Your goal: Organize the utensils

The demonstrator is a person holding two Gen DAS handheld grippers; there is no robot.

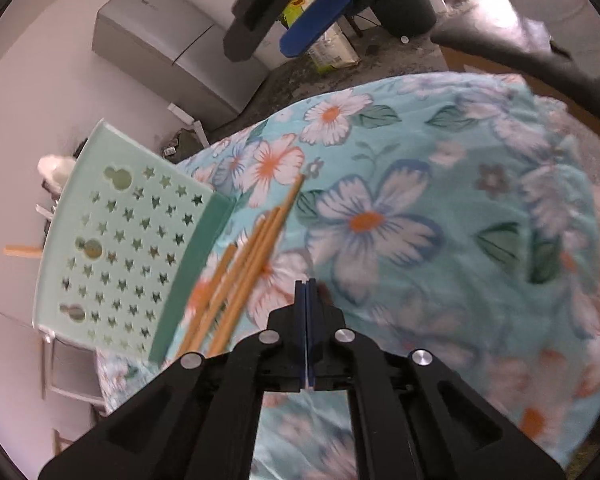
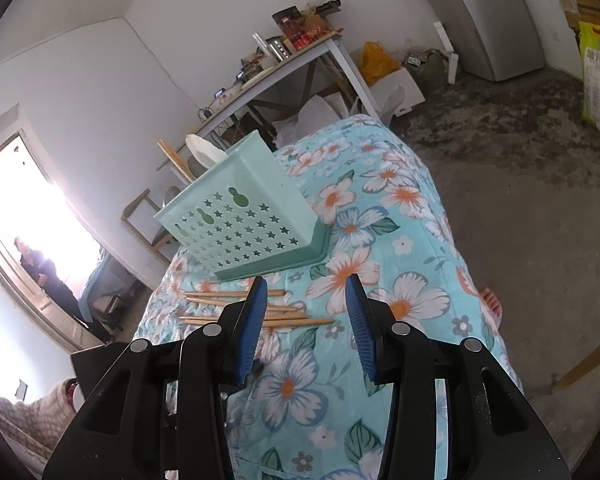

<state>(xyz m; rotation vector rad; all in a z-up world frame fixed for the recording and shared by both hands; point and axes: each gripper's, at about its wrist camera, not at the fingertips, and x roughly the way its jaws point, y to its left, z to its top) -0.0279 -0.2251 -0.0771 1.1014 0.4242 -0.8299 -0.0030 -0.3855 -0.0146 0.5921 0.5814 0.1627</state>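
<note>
I see a floral cloth [image 2: 400,248] covering the worktop, chopsticks [image 2: 256,312] lying beside the green basket [image 2: 236,216], grey fridge [image 2: 500,20] behind. Left gripper [image 1: 309,286] fingers together, empty; right gripper [image 2: 308,320] fingers apart.

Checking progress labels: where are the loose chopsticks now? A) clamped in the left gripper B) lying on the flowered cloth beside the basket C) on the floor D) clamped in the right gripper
B: the chopsticks lie flat on the flowered cloth next to the basket; neither gripper holds any.
</note>
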